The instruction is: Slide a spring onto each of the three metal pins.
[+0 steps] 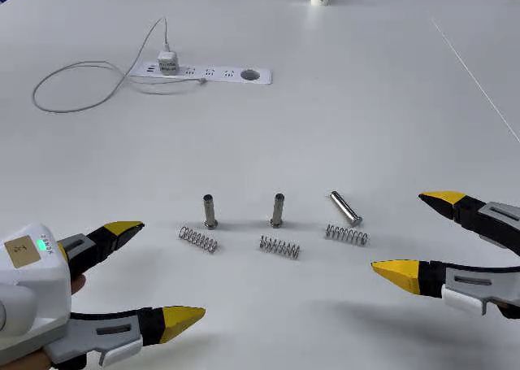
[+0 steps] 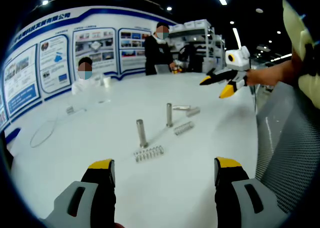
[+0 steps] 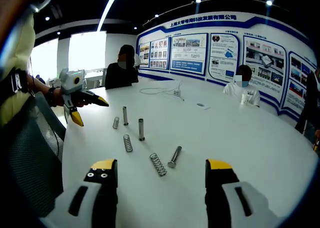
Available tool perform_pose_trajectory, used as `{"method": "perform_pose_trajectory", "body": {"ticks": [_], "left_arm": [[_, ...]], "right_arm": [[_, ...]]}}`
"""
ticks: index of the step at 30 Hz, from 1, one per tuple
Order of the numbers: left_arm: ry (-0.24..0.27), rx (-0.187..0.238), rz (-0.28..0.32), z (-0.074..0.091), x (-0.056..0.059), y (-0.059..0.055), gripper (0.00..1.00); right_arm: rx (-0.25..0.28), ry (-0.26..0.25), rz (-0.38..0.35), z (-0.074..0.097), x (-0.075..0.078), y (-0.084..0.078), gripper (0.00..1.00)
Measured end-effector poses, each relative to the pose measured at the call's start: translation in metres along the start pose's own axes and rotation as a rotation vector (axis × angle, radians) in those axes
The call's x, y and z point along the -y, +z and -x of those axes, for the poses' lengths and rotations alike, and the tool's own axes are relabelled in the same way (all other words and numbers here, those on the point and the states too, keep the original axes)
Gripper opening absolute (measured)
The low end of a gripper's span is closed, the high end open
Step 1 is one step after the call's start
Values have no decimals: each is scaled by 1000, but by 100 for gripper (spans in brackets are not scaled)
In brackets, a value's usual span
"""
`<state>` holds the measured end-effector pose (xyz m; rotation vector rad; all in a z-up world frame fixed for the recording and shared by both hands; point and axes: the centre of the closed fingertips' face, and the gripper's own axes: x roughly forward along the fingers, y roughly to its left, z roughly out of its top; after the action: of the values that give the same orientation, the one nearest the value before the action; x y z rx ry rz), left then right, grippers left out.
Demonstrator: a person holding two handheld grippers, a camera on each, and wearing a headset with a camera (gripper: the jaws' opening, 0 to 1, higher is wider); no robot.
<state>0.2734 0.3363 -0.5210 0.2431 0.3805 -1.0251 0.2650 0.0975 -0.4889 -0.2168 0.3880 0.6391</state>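
**No spring on yet**

Left gripper [image 1: 169, 268] and right gripper [image 1: 398, 232] hang spread wide, empty, flanking the row. Left pin [image 1: 210, 210] and middle pin [image 1: 278, 210] stand upright, and the right pin [image 1: 345, 208] lies toppled. Three springs [image 1: 279, 246] lie just before them. Next, I reckon: pinch a spring.

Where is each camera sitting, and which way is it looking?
Head view: on the person's head, looking forward and down at the table; the left hand-held gripper and right hand-held gripper poke in from the lower sides.
Left gripper view: on the left hand-held gripper, looking along its open jaws over the table; the person's right hand shows, holding the other one.
Right gripper view: on the right hand-held gripper, looking along its open jaws; the left hand shows.
Shared: both gripper views see the lying pin and each other's hand-held gripper.
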Motion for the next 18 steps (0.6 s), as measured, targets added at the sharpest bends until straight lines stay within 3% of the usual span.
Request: {"method": "perform_pose_trajectory", "body": {"ticks": [18], "left_arm": [[8,6,8,3,2,-1,83]], "right_arm": [[-51,-22,26,-25,21,12,64]]}}
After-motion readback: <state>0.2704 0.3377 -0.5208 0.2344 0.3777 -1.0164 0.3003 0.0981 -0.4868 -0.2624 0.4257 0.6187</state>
